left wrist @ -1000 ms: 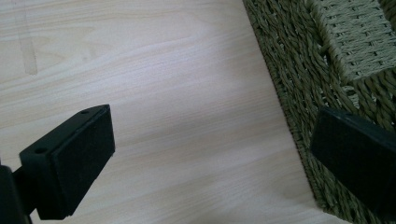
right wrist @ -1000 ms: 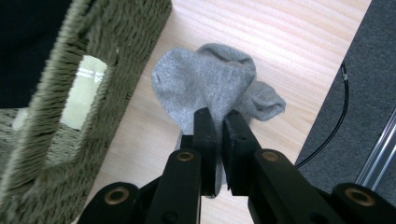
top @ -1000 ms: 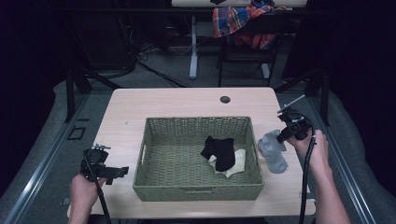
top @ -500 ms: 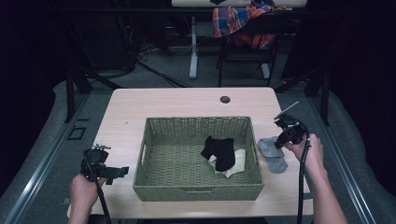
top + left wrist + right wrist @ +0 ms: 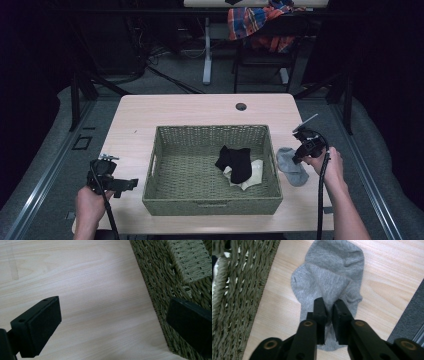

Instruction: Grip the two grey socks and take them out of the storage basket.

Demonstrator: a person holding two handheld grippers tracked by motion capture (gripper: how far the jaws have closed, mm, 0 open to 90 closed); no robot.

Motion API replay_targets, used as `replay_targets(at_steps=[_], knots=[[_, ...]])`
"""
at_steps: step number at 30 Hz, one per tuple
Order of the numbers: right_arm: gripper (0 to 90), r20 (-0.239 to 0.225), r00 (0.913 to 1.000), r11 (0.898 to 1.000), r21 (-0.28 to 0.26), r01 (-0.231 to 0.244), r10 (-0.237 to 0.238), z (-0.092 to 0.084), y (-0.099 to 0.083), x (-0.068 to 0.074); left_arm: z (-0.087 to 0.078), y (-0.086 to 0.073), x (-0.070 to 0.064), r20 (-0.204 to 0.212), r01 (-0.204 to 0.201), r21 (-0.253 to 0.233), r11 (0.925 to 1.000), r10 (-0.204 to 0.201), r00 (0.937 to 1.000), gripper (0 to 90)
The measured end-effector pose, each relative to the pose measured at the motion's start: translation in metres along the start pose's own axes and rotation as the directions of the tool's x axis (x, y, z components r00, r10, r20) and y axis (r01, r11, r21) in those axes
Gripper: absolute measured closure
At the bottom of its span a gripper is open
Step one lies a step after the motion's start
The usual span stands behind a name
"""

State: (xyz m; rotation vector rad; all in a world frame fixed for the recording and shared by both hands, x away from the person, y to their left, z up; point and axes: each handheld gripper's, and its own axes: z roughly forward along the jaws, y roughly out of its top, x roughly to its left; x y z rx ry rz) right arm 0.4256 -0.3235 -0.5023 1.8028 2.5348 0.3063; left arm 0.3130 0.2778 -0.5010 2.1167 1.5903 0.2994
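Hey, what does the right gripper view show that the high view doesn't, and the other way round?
Right gripper view alone: the right gripper pinching a fold of the grey sock, jaws nearly together. High view alone: a black sock on a cream cloth inside the basket, and the left gripper over the table. Both: sock, basket edge, tabletop.

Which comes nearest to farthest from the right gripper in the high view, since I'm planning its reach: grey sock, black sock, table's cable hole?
1. Grey sock, pinched in the right gripper jaws.
2. Black sock, inside the basket, leftward.
3. Cable hole, at the table's far edge.
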Motion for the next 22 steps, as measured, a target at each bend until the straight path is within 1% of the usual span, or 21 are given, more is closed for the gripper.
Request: replay_targets(at_steps=[1, 2, 3, 4, 5, 6, 7, 8, 9, 10, 11, 12, 13, 14, 15, 16, 17, 19, 20, 22], knots=[[73.9, -0.010, 1.0000, 1.000, 0.008, 0.002, -0.002, 0.001, 0.000, -0.001, 0.000, 0.000, 0.000, 0.000, -0.001, -0.001, 1.0000, 0.001, 1.0000, 0.2], [73.9, -0.010, 1.0000, 1.000, 0.008, 0.002, -0.002, 0.001, 0.000, -0.001, 0.000, 0.000, 0.000, 0.000, -0.001, -0.001, 1.0000, 0.001, 1.0000, 0.2], [61.6, -0.002, 1.0000, 1.000, 0.000, 0.004, -0.004, -0.002, 0.000, -0.002, 0.000, 0.000, 0.000, -0.001, -0.001, -0.003, 1.0000, 0.001, 1.0000, 0.2], [61.6, -0.002, 1.0000, 1.000, 0.000, 0.004, -0.004, -0.002, 0.000, -0.002, 0.000, 0.000, 0.000, -0.001, -0.001, -0.003, 1.0000, 0.001, 1.0000, 0.2], [55.9, 0.004, 1.0000, 1.000, -0.015, -0.007, 0.007, -0.004, -0.001, -0.001, 0.000, 0.000, 0.000, -0.001, 0.000, -0.001, 1.0000, 0.000, 1.0000, 0.2], [43.1, -0.001, 1.0000, 1.000, -0.030, -0.004, 0.004, -0.013, -0.002, -0.003, 0.000, 0.000, 0.001, -0.002, -0.001, -0.002, 1.0000, 0.001, 1.0000, 0.2], [43.1, -0.001, 1.0000, 1.000, -0.030, -0.004, 0.004, -0.013, -0.002, -0.003, 0.000, 0.000, 0.001, -0.002, -0.001, -0.002, 1.0000, 0.001, 1.0000, 0.2], [36.4, -0.006, 0.9999, 0.998, -0.054, -0.010, 0.010, -0.018, -0.003, -0.003, -0.001, 0.000, 0.000, -0.002, -0.001, -0.005, 1.0000, 0.001, 1.0000, 0.2], [28.3, -0.049, 0.9988, 0.996, -0.094, 0.001, -0.006, -0.033, -0.006, -0.005, -0.001, 0.000, 0.001, -0.001, -0.001, -0.004, 1.0000, 0.001, 1.0000, 0.2], [28.3, -0.049, 0.9988, 0.996, -0.094, 0.001, -0.006, -0.033, -0.006, -0.005, -0.001, 0.000, 0.001, -0.001, -0.001, -0.004, 1.0000, 0.001, 1.0000, 0.2], [19.2, -0.072, 0.9974, 0.992, -0.126, 0.001, -0.010, -0.045, -0.009, -0.005, -0.001, 0.000, 0.001, -0.002, 0.001, -0.005, 1.0000, -0.001, 1.0000, 0.2], [16.4, -0.072, 0.9973, 0.990, -0.140, 0.000, -0.010, -0.051, -0.010, -0.004, -0.001, 0.000, 0.001, -0.002, 0.001, -0.005, 1.0000, -0.001, 1.0000, 0.2], [16.4, -0.072, 0.9973, 0.990, -0.140, 0.000, -0.010, -0.051, -0.010, -0.004, -0.001, 0.000, 0.001, -0.002, 0.001, -0.005, 1.0000, -0.001, 1.0000, 0.2], [15.4, -0.072, 0.9973, 0.988, -0.152, 0.003, -0.014, -0.058, -0.011, -0.003, -0.001, 0.000, 0.001, -0.002, 0.001, -0.005, 1.0000, -0.001, 1.0000, 0.2], [13.9, -0.067, 0.9973, 0.986, -0.168, 0.018, -0.030, -0.072, -0.013, 0.000, -0.001, 0.000, 0.000, -0.001, -0.002, -0.003, 1.0000, 0.002, 1.0000, 0.2], [13.9, -0.067, 0.9973, 0.986, -0.168, 0.018, -0.030, -0.072, -0.013, 0.000, -0.001, 0.000, 0.000, -0.001, -0.002, -0.003, 1.0000, 0.002, 1.0000, 0.2], [13.2, -0.062, 0.9975, 0.984, -0.175, 0.022, -0.033, -0.076, -0.014, 0.002, -0.001, 0.000, 0.000, 0.000, -0.002, -0.003, 1.0000, 0.002, 1.0000, 0.2], [9.5, -0.042, 0.9974, 0.981, -0.190, 0.049, -0.058, -0.091, -0.016, 0.011, -0.001, 0.000, 0.000, -0.002, -0.001, -0.005, 1.0000, 0.001, 1.0000, 0.2], [9.5, -0.042, 0.9974, 0.981, -0.190, 0.049, -0.058, -0.091, -0.016, 0.011, -0.001, 0.000, 0.000, -0.002, -0.001, -0.005, 1.0000, 0.001, 1.0000, 0.2], [9.6, -0.029, 0.9969, 0.978, -0.198, 0.066, -0.073, -0.097, -0.017, 0.015, -0.001, 0.000, 0.000, 0.000, -0.003, -0.004, 1.0000, 0.003, 1.0000, 0.2]])
